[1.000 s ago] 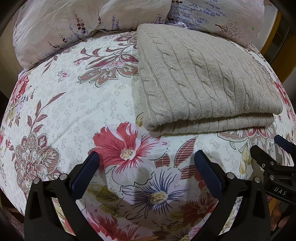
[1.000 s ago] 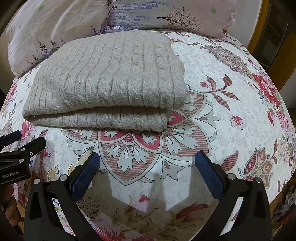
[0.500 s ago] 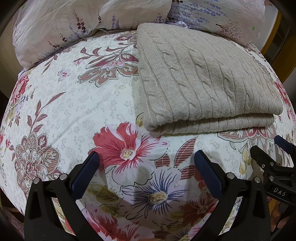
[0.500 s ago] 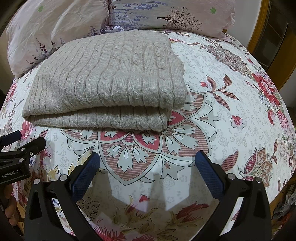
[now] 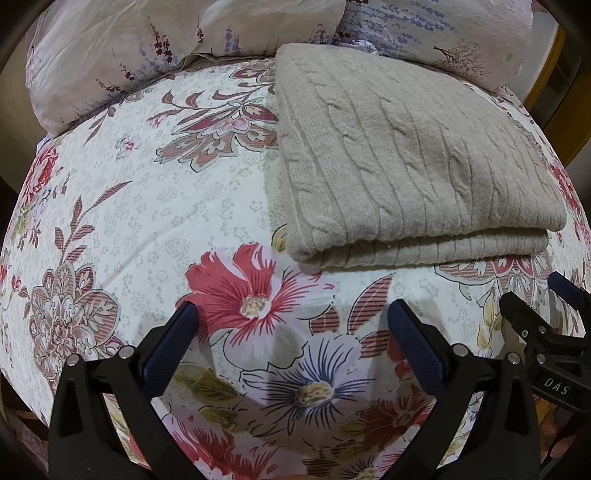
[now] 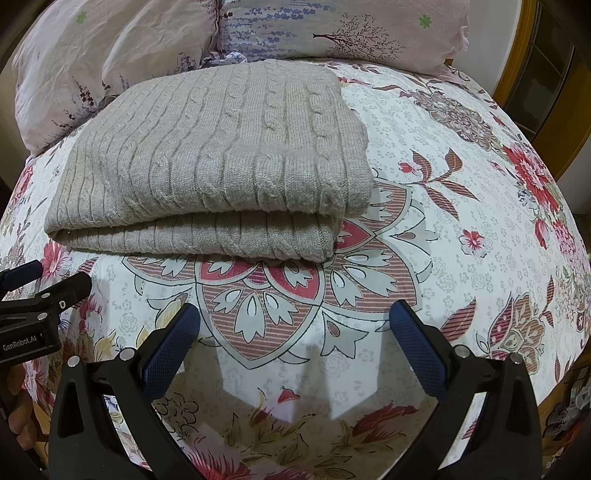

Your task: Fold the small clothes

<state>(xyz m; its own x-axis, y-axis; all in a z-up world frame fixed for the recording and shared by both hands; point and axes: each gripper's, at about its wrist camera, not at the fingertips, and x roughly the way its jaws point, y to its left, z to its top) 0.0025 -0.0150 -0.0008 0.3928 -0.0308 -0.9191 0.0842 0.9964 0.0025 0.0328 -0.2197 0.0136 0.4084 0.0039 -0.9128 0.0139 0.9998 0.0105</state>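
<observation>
A beige cable-knit sweater (image 5: 410,158) lies folded in a neat rectangle on the flowered bedspread (image 5: 155,206); it also shows in the right wrist view (image 6: 221,158). My left gripper (image 5: 293,314) is open and empty, held over the bedspread just short of the sweater's near left corner. My right gripper (image 6: 295,317) is open and empty, held over the bedspread below the sweater's near right corner. Each gripper shows at the edge of the other's view: the right one (image 5: 543,295) and the left one (image 6: 48,280).
Two flowered pillows (image 5: 147,44) (image 6: 351,29) lie at the head of the bed behind the sweater. A wooden frame (image 6: 528,74) stands at the far right. The bed's edge falls away at left and right.
</observation>
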